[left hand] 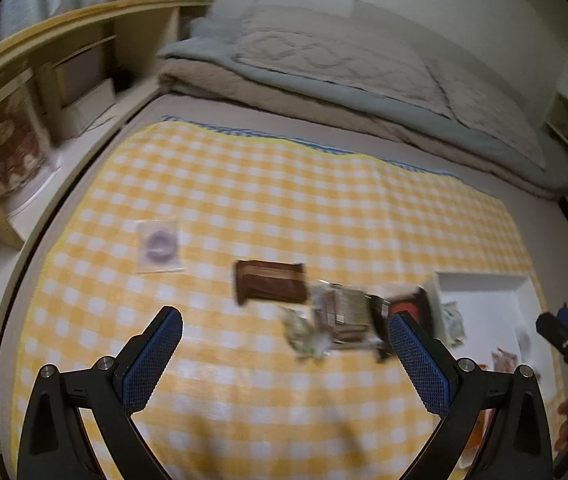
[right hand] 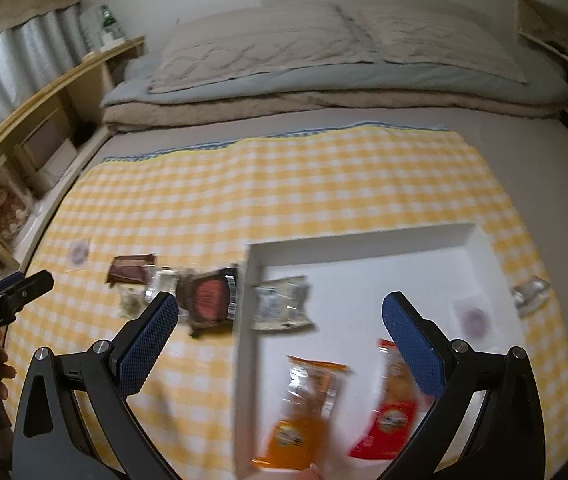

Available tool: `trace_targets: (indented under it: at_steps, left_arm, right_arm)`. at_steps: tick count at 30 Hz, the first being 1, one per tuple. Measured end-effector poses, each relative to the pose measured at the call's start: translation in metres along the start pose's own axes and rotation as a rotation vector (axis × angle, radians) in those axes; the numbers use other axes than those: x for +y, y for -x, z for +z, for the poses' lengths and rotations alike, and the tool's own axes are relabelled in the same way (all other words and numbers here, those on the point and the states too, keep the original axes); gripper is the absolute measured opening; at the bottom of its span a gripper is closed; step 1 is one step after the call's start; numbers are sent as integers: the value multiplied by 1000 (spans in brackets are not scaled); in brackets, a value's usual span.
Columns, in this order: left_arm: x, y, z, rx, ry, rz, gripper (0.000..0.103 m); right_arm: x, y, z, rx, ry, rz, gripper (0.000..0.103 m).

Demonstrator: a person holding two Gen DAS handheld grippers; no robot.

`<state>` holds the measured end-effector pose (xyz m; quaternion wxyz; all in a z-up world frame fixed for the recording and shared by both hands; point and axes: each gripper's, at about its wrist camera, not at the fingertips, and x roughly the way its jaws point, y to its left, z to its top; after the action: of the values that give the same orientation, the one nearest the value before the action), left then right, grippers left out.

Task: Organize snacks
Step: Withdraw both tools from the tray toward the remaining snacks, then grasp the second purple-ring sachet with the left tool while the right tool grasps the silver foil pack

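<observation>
A yellow-and-white checked cloth [left hand: 244, 200] covers the bed, and on it lies a shallow white tray [right hand: 364, 240] toward the right side. The left gripper [left hand: 284, 354] hangs above the cloth with its blue-padded jaws spread wide and nothing between them. The right gripper [right hand: 278, 334] hovers over the tray's left edge, its jaws likewise spread and empty. Inside the tray lie an orange snack packet [right hand: 304, 412] and a red snack packet [right hand: 388, 420] side by side near the front, a pale packet [right hand: 282, 308] just inside the left wall, and a clear packet with a purple ring [right hand: 474, 316] toward the right wall. On the cloth just left of the tray, a dark packet with a red label [right hand: 208, 298] leans against the tray wall; beside it sit a silvery packet [left hand: 340, 312], a greenish packet [left hand: 304, 332] and a brown packet [left hand: 270, 282], close together in a loose row. Well apart to the left, another clear packet with a purple ring [left hand: 159, 245] lies alone. A crinkled silver wrapper [right hand: 530, 294] rests on the cloth just right of the tray. Both views are blurred, so print is unreadable.
</observation>
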<state>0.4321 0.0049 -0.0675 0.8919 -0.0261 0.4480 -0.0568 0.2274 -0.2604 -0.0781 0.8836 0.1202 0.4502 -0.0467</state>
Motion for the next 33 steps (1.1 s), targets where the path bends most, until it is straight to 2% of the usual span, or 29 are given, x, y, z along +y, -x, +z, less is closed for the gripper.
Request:
trace_targets:
  at_steps: [7,13,17,19,21,24,30,33]
  left_arm:
    - [36,-20,12,7,46,63,103]
    - [67,-62,26,55,104,152,103]
    - [82,-96,39,80,127,196,103]
    - [91,-110,45,90,138,211,103]
    - [100,-127,50,106,156,224,103]
    - [112,-158,57,142,187,235,103]
    - [126,-201,61,164,227,249,103]
    - [125,-217,61,162,185,284,103]
  right_arm:
    - [51,-33,8,34,39,67,103]
    - [82,-75,11,120,30,162,103]
    - [97,-105,13,166,2,194,103]
    - [103,-122,13,199,-17,213,97]
    - [105,-139,10,243,-32,223,84]
    - [103,-163,3,318,-73,238,72]
    - [108,-194,-4,410,-91,263,70]
    - [113,-203,-10,426,-74,238,68]
